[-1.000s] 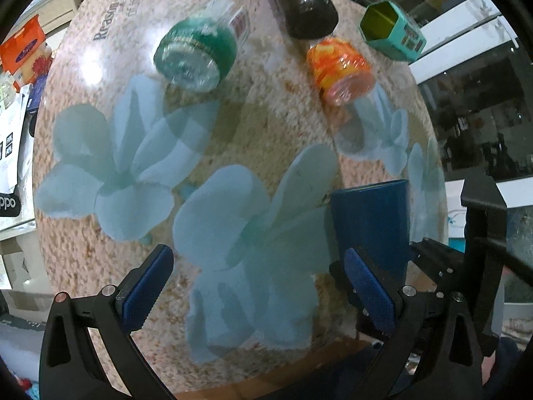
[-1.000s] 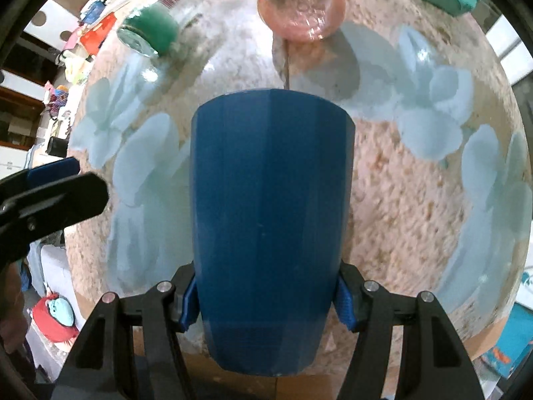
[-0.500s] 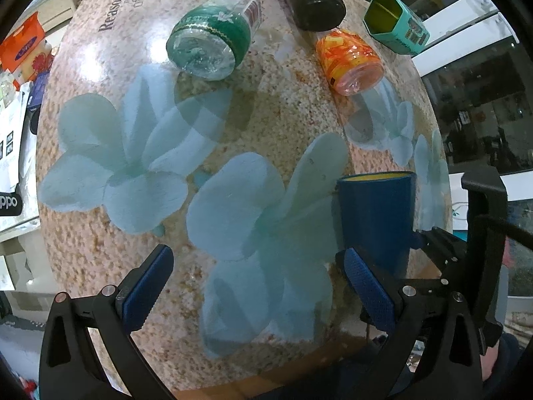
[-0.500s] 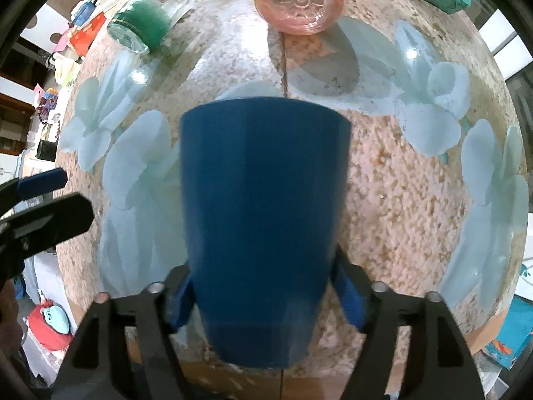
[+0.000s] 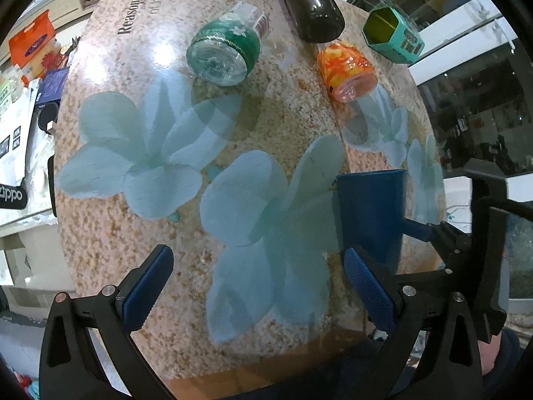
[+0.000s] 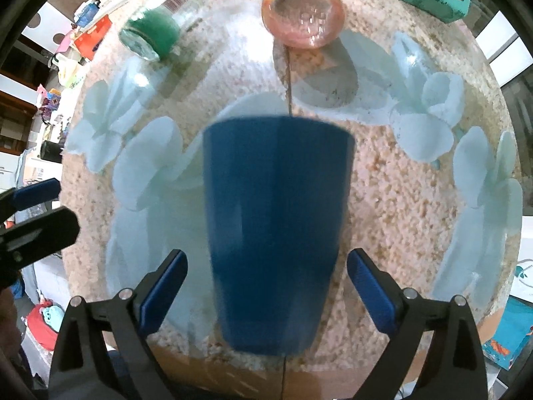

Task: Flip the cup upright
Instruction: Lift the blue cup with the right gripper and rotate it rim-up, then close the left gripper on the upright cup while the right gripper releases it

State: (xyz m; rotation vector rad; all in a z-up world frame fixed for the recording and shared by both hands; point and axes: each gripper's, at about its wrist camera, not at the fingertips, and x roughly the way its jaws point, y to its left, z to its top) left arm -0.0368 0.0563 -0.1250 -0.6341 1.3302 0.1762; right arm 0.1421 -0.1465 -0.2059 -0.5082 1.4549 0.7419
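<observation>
A dark blue cup point(image 6: 276, 226) stands upright, wide rim up, near the front edge of the flower-print table point(image 6: 399, 200). My right gripper point(image 6: 266, 286) is open, its blue pads apart from the cup on either side of its base. In the left wrist view the cup point(image 5: 369, 213) stands at the right, just beyond my right pad. My left gripper point(image 5: 256, 286) is open and empty over the table's front part, left of the cup.
A green bottle point(image 5: 223, 53), an orange jar point(image 5: 346, 66), a black cylinder point(image 5: 309, 6) and a teal hexagonal box point(image 5: 393, 33) lie at the far side of the table. Shelves with clutter point(image 5: 23, 76) stand to the left. The table's front edge point(image 5: 253, 373) is near.
My right gripper has opened and let go of the blue cup, which now stands on the table. The right gripper has drawn back a little. The left gripper has barely moved.
</observation>
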